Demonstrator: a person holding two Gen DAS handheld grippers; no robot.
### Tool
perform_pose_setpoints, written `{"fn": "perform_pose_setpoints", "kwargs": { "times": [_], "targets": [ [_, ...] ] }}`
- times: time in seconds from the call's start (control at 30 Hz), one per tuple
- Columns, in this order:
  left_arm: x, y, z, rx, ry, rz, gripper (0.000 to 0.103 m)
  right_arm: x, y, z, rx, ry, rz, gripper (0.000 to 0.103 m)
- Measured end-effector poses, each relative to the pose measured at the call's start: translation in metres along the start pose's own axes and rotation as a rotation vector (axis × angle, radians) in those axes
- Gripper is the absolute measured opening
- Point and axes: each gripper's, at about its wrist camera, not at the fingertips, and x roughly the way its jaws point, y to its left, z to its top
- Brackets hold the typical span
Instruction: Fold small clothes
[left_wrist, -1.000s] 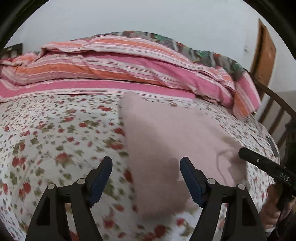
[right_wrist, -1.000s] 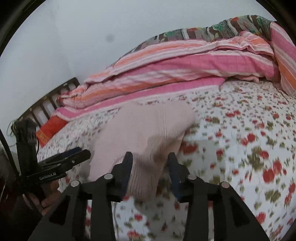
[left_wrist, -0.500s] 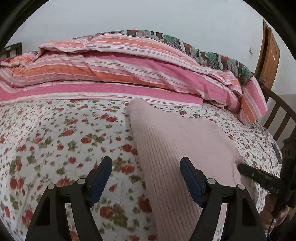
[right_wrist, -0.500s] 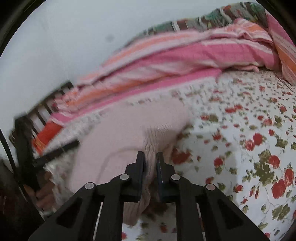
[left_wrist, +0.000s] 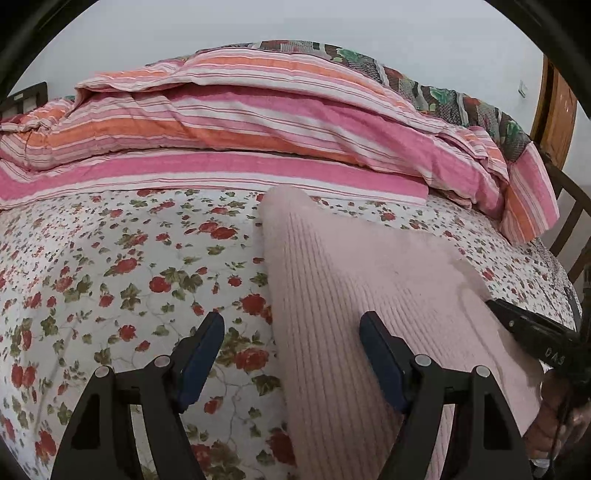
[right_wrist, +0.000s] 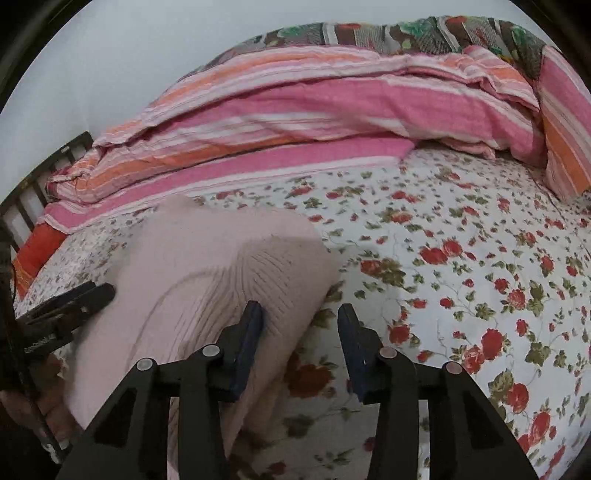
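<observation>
A pale pink ribbed knit garment (left_wrist: 369, 295) lies folded on the flowered bedsheet (left_wrist: 110, 277). My left gripper (left_wrist: 291, 354) is open, straddling the garment's left edge, its right finger over the knit. In the right wrist view the garment (right_wrist: 207, 273) lies at the left. My right gripper (right_wrist: 301, 343) is open, its left finger against the garment's right edge and its right finger over the sheet (right_wrist: 461, 277). Each gripper shows at the edge of the other's view: the right one (left_wrist: 532, 332) and the left one (right_wrist: 62, 306).
A pink and orange striped quilt (left_wrist: 240, 125) is bunched along the back of the bed, with a patterned blanket (right_wrist: 388, 37) behind it. A wooden bed frame (left_wrist: 569, 221) stands at the right, dark rails (right_wrist: 33, 184) at the far left.
My right gripper shut on the garment's edge half a second ago and has now opened and let it go. The garment has settled flat. My left gripper stayed open.
</observation>
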Motion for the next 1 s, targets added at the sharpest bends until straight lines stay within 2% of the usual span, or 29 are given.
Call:
{"fn": "perform_pose_setpoints", "kwargs": {
  "times": [0.3,0.53,0.7,0.77,0.93,0.97,1.0],
  "targets": [
    [-0.018,-0.010,-0.005,0.017,-0.001,0.006,0.074,-0.037,0.003,-0.004,-0.004,-0.021,-0.018,0.042],
    [-0.056,-0.020,-0.016,0.004,-0.012,0.028,0.074,-0.076,0.012,-0.006,-0.011,-0.029,-0.031,0.044],
    [-0.097,-0.027,-0.024,-0.007,-0.038,0.061,0.074,-0.109,0.025,-0.010,-0.039,-0.050,-0.074,0.057],
    [-0.110,-0.030,-0.027,-0.011,-0.038,0.071,0.074,-0.124,0.031,-0.014,-0.063,-0.063,-0.110,0.058],
    [-0.144,-0.034,-0.035,-0.043,-0.055,0.092,0.077,-0.157,0.043,-0.030,-0.102,-0.070,-0.129,0.058],
    [-0.151,-0.035,-0.036,-0.046,-0.051,0.095,0.077,-0.163,0.044,-0.033,-0.102,-0.076,-0.134,0.062],
    [-0.157,-0.036,-0.038,-0.045,-0.051,0.102,0.077,-0.170,0.045,-0.036,-0.101,-0.081,-0.139,0.072]
  ]
}}
